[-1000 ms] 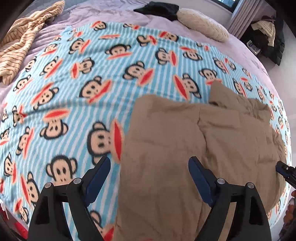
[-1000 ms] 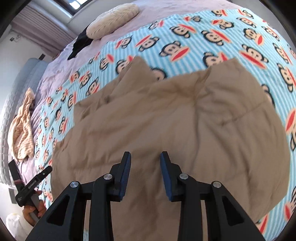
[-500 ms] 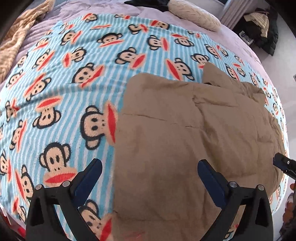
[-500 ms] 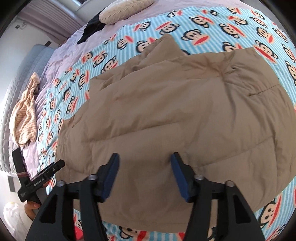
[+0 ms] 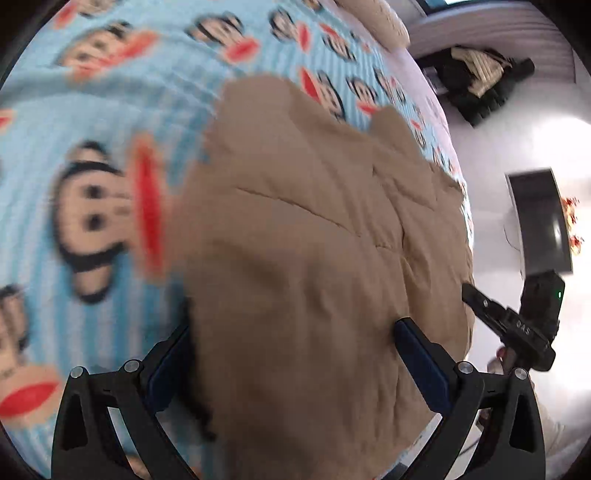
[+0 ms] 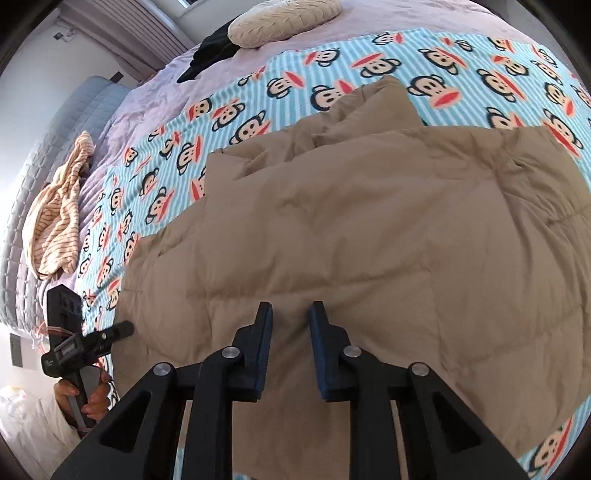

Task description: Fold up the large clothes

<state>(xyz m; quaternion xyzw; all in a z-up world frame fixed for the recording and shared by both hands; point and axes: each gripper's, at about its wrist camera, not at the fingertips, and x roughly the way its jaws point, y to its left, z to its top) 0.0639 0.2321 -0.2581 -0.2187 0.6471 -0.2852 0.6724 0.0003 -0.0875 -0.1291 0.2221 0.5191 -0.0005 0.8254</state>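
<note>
You are risking a pinch of only the top layer, since the puffy jacket [image 6: 369, 240] is lying on the blanket [image 6: 258, 92] filling the frame's centre, your right gripper [image 6: 290, 314] narrowing just above it empty, your left gripper [image 5: 291, 343] gaping wide across its edge.

I counted one tan padded coat [image 6: 369, 229] spread on one monkey-print blanket [image 6: 406, 70]. Farther up the bed lay one cream pillow [image 6: 284, 16], one black garment [image 6: 210, 55] beside it, and one striped garment [image 6: 55, 221] by the edge. I had two grippers, my left gripper [image 5: 291, 354] and my right gripper [image 6: 290, 314], each with two fingers.
</note>
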